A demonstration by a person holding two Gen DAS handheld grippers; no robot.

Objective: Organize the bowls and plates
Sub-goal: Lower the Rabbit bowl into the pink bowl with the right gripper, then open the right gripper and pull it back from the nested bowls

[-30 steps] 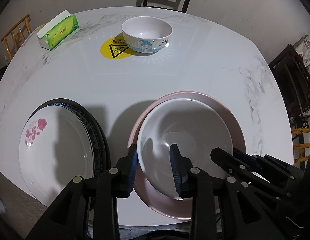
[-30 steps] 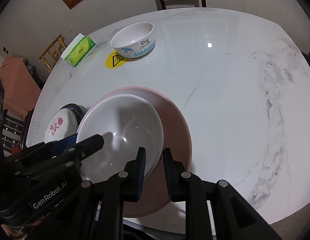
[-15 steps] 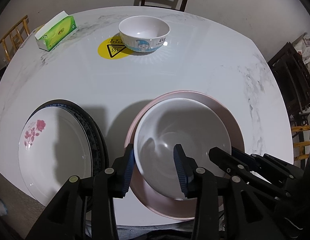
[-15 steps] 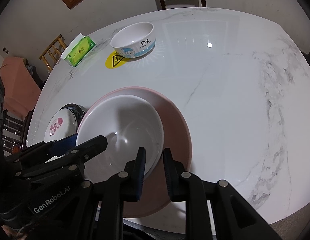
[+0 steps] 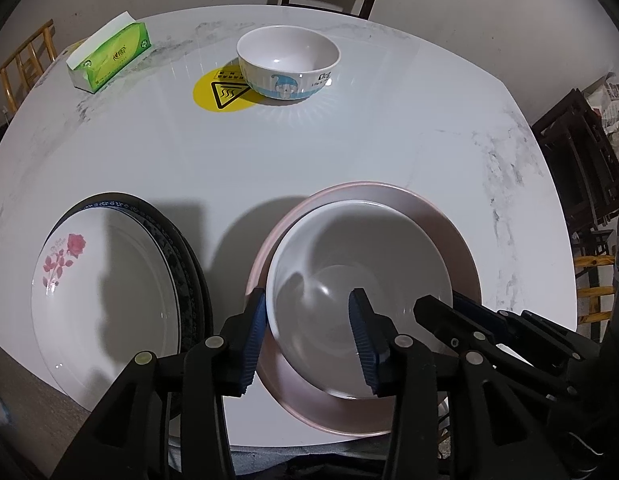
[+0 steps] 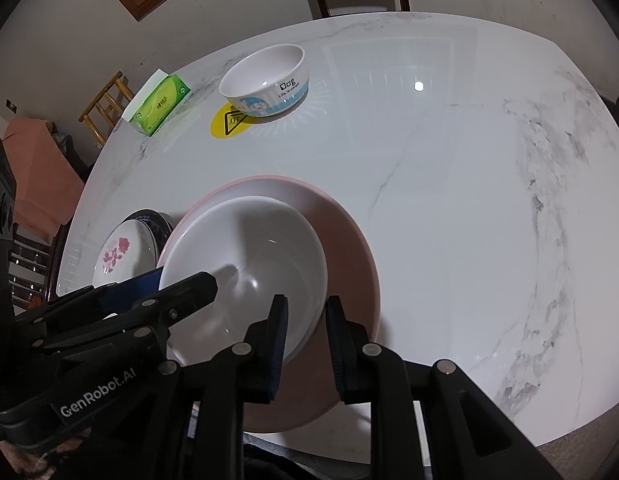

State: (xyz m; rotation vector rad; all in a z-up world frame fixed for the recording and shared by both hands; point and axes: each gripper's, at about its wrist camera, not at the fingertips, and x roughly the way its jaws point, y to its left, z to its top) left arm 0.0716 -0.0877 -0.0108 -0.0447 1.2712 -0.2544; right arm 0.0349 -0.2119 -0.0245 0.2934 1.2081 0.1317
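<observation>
A white bowl (image 5: 361,276) sits inside a pink plate (image 5: 441,216) near the front edge of the marble tabletop (image 5: 349,148). The left tool (image 5: 309,336) straddles the bowl's near rim with its jaws parted, pads clear of it. The right tool (image 6: 307,344) is nearly closed, pinching the bowl's right rim.

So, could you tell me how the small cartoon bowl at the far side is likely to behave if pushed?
The cartoon bowl looks glazed and rigid, so probably breakable. On the glossy table it would likely slide rather than tip, given its upright, squat shape.
</observation>
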